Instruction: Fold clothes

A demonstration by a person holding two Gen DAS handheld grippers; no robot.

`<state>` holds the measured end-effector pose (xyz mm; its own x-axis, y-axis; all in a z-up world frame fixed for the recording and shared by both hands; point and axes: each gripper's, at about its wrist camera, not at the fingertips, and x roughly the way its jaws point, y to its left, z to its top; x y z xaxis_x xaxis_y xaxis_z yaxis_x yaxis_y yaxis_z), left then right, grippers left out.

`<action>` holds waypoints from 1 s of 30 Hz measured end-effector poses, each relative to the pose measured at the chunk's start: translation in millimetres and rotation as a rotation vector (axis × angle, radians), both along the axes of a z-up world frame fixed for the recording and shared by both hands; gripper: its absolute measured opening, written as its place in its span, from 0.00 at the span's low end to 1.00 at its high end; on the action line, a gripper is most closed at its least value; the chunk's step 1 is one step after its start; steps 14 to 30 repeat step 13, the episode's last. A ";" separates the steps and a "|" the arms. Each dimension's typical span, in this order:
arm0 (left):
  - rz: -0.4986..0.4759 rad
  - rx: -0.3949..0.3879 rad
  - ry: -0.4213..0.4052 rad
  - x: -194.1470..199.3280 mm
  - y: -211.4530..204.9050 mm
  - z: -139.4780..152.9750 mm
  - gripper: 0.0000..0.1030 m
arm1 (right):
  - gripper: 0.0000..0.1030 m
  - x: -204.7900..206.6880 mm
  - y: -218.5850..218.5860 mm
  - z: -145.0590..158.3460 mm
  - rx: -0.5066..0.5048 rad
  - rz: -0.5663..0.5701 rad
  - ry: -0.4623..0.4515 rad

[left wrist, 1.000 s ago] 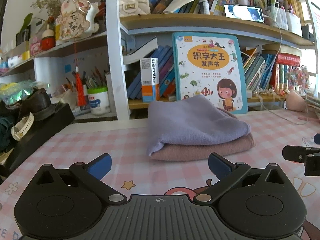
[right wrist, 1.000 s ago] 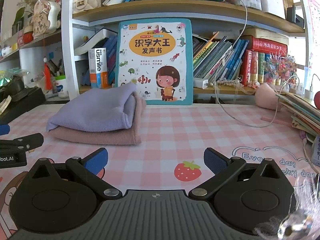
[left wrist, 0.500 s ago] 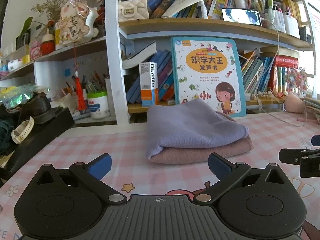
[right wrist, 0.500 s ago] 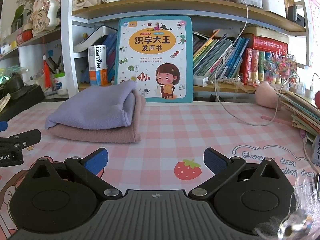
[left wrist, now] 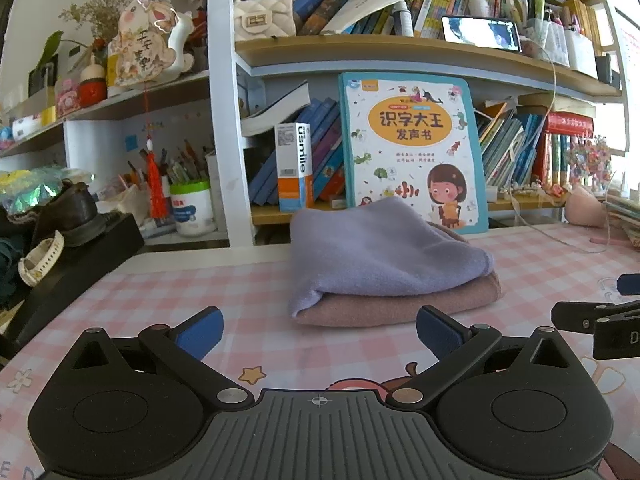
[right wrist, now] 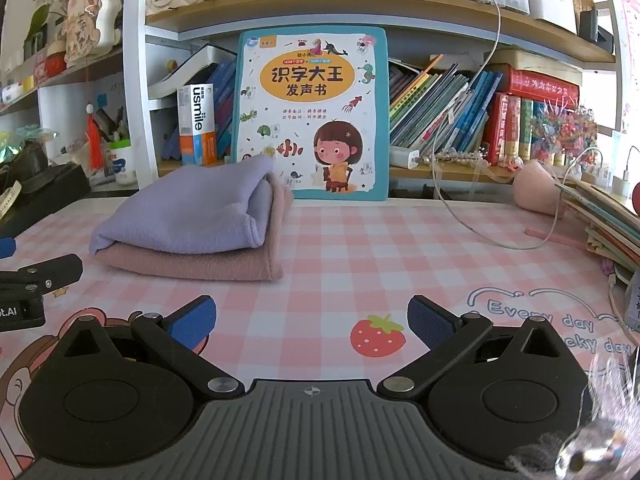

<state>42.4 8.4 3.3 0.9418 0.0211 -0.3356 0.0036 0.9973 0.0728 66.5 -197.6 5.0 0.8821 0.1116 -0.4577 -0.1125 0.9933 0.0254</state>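
I held my left hand-held gripper (left wrist: 318, 330) low over the bench (left wrist: 248, 292), its jaws spread wide and empty, and my right hand-held gripper (right wrist: 312, 318) beside it, equally wide and holding nothing. The clothes sat ahead of both: a purple cloth (left wrist: 376, 248) folded and stacked on a folded pink cloth (left wrist: 400, 306), toward the back of the bench, just in front of the big picture book (left wrist: 412, 148) leaning on the shelf.

To my eye the folding looked finished, so the step in hand was only to tidy or leave the stack. If I squared it, I judged it best to come in flat and low, nip just the loose purple corner that drooped over the pink edge on the stack's left, and avoid dragging the lower layer.

Open bench lay between my grippers and the stack, and more to its right. Tighter spots were the book right behind the stack, the white cable (right wrist: 476, 236) trailing across the right side, the books (right wrist: 608, 216) piled at the right edge, and the black box (left wrist: 68, 276) at the left.
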 end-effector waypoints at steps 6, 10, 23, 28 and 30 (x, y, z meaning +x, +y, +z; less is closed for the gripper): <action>0.002 -0.003 0.001 0.6 0.7 0.0 1.00 | 1.00 -0.2 0.8 -0.1 -0.002 -0.003 0.000; 0.001 0.002 -0.003 -0.4 0.2 0.1 1.00 | 1.00 0.1 0.6 -0.4 -0.002 -0.002 0.001; 0.005 0.008 -0.004 -0.3 -0.5 0.1 1.00 | 1.00 0.0 0.4 -0.3 -0.003 -0.002 0.001; 0.005 0.008 -0.004 -0.3 -0.5 0.1 1.00 | 1.00 0.0 0.4 -0.3 -0.003 -0.002 0.001; 0.005 0.008 -0.004 -0.3 -0.5 0.1 1.00 | 1.00 0.0 0.4 -0.3 -0.003 -0.002 0.001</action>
